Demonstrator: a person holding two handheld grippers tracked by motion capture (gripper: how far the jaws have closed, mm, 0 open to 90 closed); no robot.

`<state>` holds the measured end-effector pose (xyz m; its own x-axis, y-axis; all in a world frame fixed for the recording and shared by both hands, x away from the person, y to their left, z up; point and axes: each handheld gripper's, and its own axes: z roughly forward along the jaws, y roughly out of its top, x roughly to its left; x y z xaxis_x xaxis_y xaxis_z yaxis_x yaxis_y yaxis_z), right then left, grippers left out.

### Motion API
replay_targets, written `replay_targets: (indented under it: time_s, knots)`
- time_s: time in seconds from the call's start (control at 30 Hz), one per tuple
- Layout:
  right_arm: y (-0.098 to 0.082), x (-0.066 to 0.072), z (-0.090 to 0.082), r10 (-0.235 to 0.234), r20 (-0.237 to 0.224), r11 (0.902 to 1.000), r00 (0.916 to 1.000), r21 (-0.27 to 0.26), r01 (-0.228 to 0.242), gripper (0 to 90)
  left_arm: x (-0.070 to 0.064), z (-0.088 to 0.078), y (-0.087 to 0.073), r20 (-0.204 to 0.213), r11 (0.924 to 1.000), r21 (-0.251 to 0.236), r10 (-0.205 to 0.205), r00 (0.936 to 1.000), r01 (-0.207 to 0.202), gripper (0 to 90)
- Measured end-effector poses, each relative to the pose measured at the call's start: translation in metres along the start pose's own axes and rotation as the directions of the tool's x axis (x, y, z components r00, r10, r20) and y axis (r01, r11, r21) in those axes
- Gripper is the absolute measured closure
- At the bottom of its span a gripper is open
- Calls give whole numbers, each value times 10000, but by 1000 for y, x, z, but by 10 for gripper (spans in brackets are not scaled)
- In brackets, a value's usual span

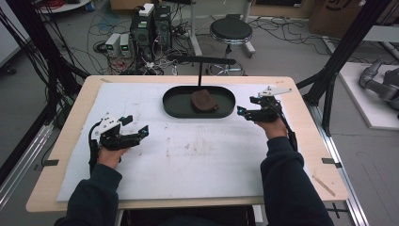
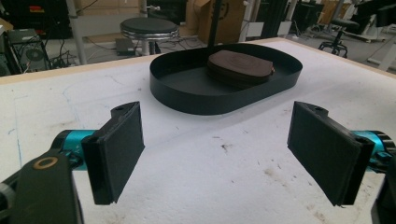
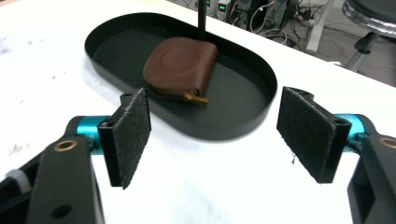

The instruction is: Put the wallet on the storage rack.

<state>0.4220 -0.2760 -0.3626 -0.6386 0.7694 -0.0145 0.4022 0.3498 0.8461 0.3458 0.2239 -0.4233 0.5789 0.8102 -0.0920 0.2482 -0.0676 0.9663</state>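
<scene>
Plainly, both tongs stand with jaws spread wide and nothing between them. The right gripper hovers just beside the right end of the black oval tray, its pads aimed at the brown zip pouch lying flat inside (zipper pull toward the near rim). The left gripper hangs well apart on the near left of the white mat, pointing toward the same tray. As for progress, I judge the work barely begun: the pouch sits untouched in the tray, so reaching in, closing on it and lifting it are all left to do.
</scene>
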Motion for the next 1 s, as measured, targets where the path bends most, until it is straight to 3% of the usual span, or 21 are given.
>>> replay_targets:
  time_s: [0.1,0.3,0.43,0.73,1.0]
  knots:
    - [-13,1,-12,-82,66,9999,9999,-103,83,251,0,-1,0,0,10000,22,2,10000,-2,184]
    - [-47,8,-31,-510,661,9984,9965,-200,524,210,-1,-4,1,17,9999,7,112,9999,-112,184]
    - [-63,10,-40,-391,815,9984,9959,-383,423,209,-2,-4,2,51,9999,-19,160,9999,-160,184]
    - [-74,10,-49,-214,1021,9986,9945,-449,261,209,-3,-8,1,52,9998,-31,204,9998,-204,184]
    - [-76,12,-44,-492,1222,9987,9913,-96,507,209,-4,-10,1,72,9997,9,263,9996,-263,184]
